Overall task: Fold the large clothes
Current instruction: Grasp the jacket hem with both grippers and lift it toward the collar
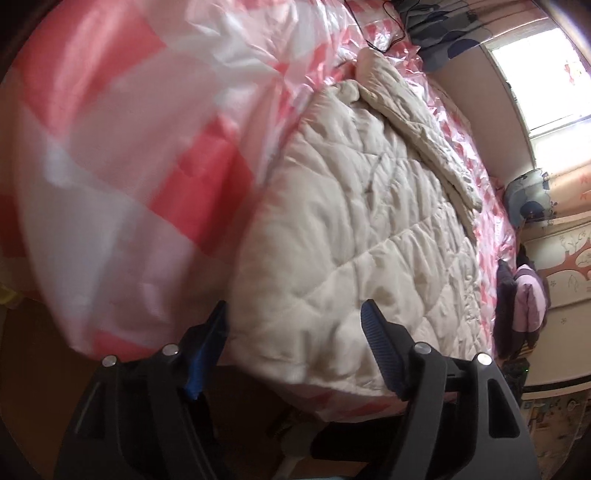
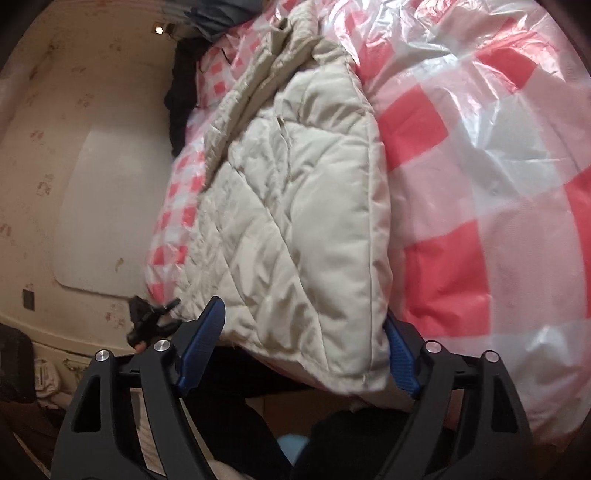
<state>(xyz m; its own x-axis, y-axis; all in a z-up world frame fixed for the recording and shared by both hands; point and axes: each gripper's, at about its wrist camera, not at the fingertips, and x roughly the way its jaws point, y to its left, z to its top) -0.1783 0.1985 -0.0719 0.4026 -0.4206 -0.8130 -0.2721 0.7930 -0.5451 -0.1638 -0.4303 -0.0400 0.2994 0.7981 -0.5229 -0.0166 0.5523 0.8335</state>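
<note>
Beige quilted coat (image 1: 354,236): in the left wrist view it lies flat on the bed, one sleeve (image 1: 417,125) folded back across its upper part, its near hem at the bed's edge.
Bed cover (image 1: 122,147): glossy pink-and-white checked plastic sheet, slick-looking and crinkled, under the whole garment.
Left gripper (image 1: 295,328): jaws stand wide, blue pads either side of the coat's near hem corner and pressing on nothing; the fabric sits between them but not pinched.
Far clutter: a dark patterned pillow (image 1: 439,33) at the head end and a folded purple bundle (image 1: 524,299) past the bed's far side.

Coat, right wrist view (image 2: 295,229): the folded edge runs toward the camera as a thick padded ridge, its near corner overhanging the bed edge.
Right gripper (image 2: 303,336): jaws apart, straddling that thick corner; the right pad seems to sit against the fabric's side, though blur makes contact hard to judge, so I read it as not gripping.
Black clip-like object (image 2: 149,319): just left of the coat's near edge; what it is I cannot tell.

Risk, slip: the plastic sheet likely gives little friction, so any tug could slide the whole coat off the edge.
Risk, bulk: puffy padding may spring the fold open once released.
Risk, catching the sheet: closing low could pinch plastic with the hem.
</note>
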